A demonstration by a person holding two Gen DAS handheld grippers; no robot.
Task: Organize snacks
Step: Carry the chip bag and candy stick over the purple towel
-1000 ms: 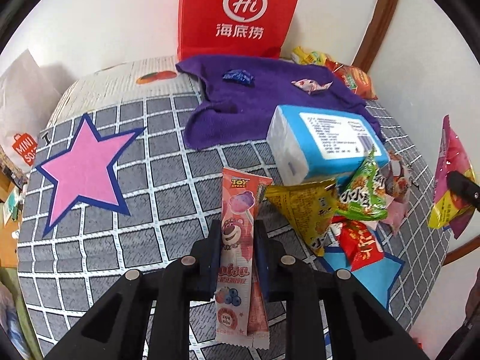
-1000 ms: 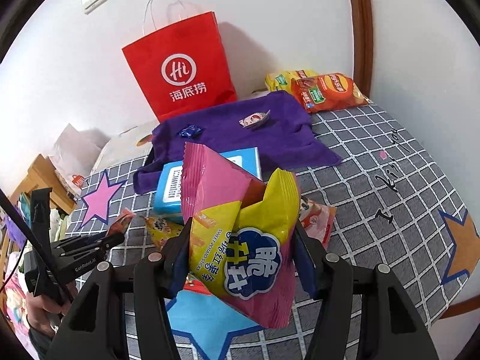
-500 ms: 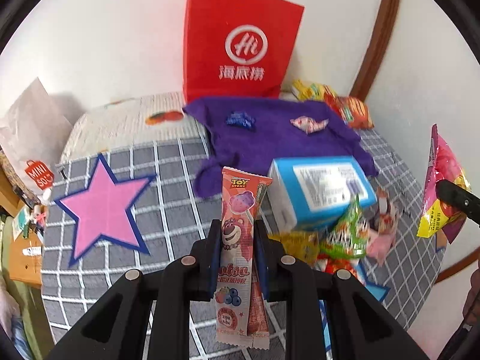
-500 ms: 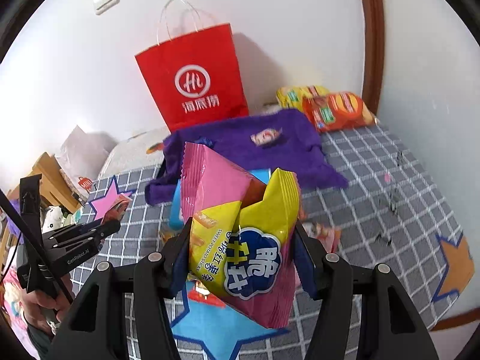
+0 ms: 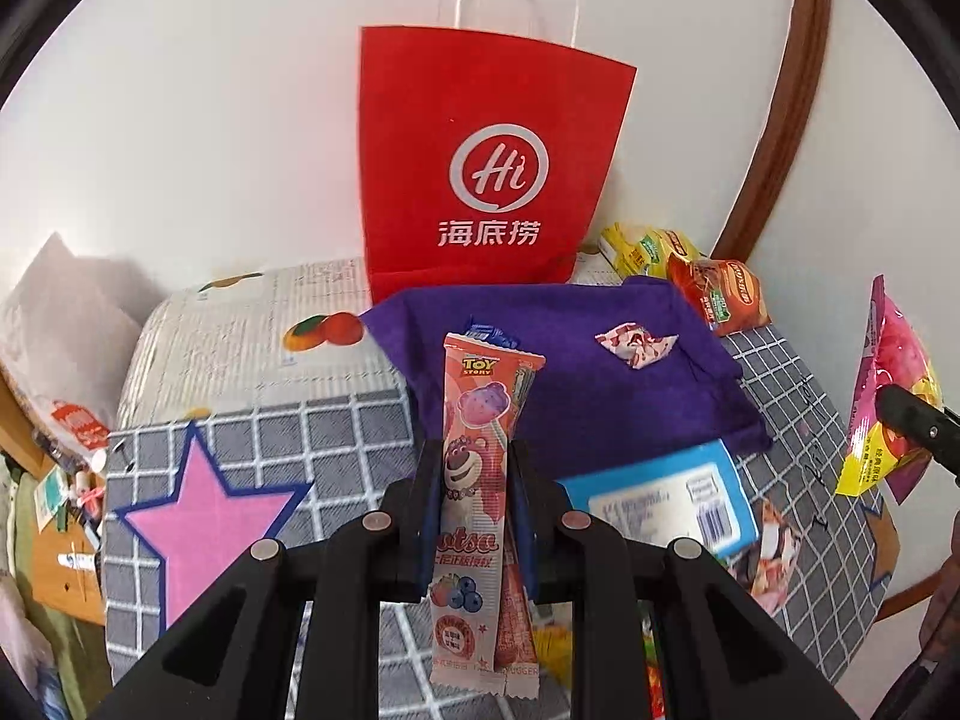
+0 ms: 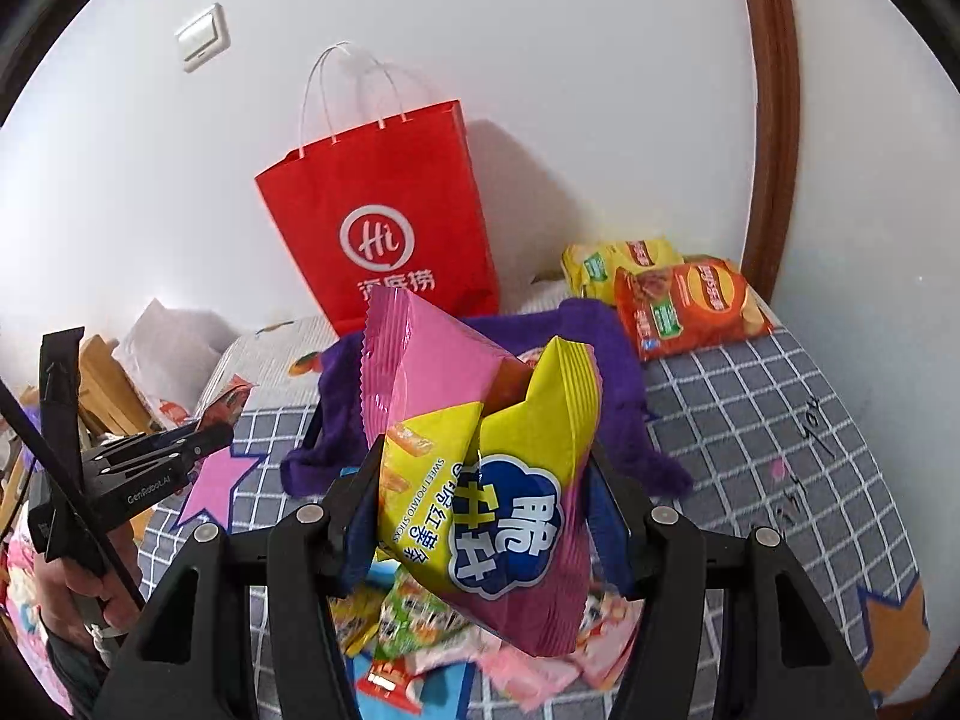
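The left gripper (image 5: pixel 474 501) is clamped on a long pink Toy Story lollipop packet (image 5: pixel 483 480), held upright above the grey checked tablecloth (image 5: pixel 336 438). The right gripper (image 6: pixel 480 516) pinches a pink and yellow sweet potato stick bag (image 6: pixel 480 468), also held in the air. Ahead, a tall red paper carrier bag (image 5: pixel 486 162) stands open-topped against the wall, behind a purple cloth (image 5: pixel 576 384). Likely next: lift each packet above the bag's rim, one at a time, and release only once over the opening.

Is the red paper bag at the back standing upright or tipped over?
Upright. The red paper bag stands on its base against the wall, its white handles at the top. Whether it holds anything: cannot tell.
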